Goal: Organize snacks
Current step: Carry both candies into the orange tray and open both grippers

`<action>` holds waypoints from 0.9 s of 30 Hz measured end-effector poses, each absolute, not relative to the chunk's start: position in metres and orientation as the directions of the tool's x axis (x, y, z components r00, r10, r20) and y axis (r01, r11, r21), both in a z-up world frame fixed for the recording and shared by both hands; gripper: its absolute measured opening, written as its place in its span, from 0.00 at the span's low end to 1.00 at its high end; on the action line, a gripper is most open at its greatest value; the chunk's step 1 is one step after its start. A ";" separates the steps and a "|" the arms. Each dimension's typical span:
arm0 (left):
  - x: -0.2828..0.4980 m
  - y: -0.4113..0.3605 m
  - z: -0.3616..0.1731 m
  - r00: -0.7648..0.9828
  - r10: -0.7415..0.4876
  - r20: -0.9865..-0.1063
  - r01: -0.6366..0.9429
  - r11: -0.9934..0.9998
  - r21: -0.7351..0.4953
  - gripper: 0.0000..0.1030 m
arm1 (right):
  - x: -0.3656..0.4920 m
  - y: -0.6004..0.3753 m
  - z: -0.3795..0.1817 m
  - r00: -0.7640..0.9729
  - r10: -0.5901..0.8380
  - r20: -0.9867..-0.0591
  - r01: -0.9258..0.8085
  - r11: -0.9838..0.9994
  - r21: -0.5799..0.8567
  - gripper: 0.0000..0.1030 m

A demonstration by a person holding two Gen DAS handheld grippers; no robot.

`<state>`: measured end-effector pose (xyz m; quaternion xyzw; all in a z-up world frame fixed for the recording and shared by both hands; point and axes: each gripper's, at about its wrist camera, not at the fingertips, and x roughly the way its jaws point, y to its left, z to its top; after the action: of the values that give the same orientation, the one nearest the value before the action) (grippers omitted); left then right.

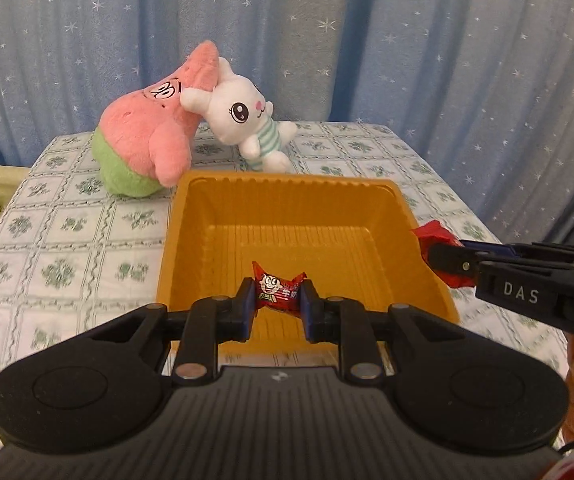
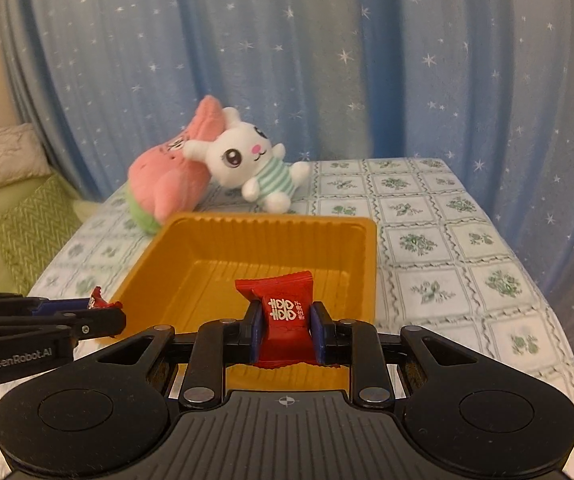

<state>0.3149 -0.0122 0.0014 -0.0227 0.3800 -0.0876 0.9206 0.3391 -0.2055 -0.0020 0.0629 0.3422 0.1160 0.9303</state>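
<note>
An orange plastic tray (image 1: 191,240) (image 2: 367,256) sits on the patterned tablecloth, with nothing inside it. My left gripper (image 1: 278,307) is shut on a small red milk candy (image 1: 277,290) with a cartoon face, held over the tray's near edge. My right gripper (image 2: 287,330) is shut on a red snack packet (image 2: 283,312) with white characters, also above the tray's near edge. In the left wrist view the right gripper (image 1: 445,260) comes in from the right with the red packet (image 1: 433,236) in it. In the right wrist view the left gripper (image 2: 105,314) enters from the left, pinching the candy (image 2: 99,300).
A pink and green star plush (image 1: 151,136) (image 2: 167,184) and a white bunny plush (image 1: 247,120) (image 2: 255,168) lie just behind the tray. Blue starred curtains hang behind the table. A green cushion (image 2: 31,224) and a pillow (image 2: 3,156) are off to the left.
</note>
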 end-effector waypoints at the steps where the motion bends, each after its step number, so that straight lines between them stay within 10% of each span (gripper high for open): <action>1: 0.320 -0.013 -0.002 0.694 -0.175 -0.699 0.144 0.984 -0.104 0.20 | 0.345 -0.206 -0.004 0.738 0.258 -0.624 -0.171 0.965 0.197 0.25; 24: 0.332 0.012 -0.025 0.694 -0.159 -0.702 0.089 0.987 -0.135 0.38 | 0.381 -0.198 -0.033 0.716 0.304 -0.628 -0.151 0.947 0.285 0.25; 27: 0.320 0.015 -0.023 0.700 -0.156 -0.697 0.085 0.987 -0.135 0.48 | 0.378 -0.200 -0.027 0.725 0.303 -0.618 -0.147 0.945 0.292 0.46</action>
<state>0.3195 0.0147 -0.0228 -0.0465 0.3819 -0.0653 0.9207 0.3782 -0.1995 -0.0269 0.1119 0.3499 0.1219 0.9221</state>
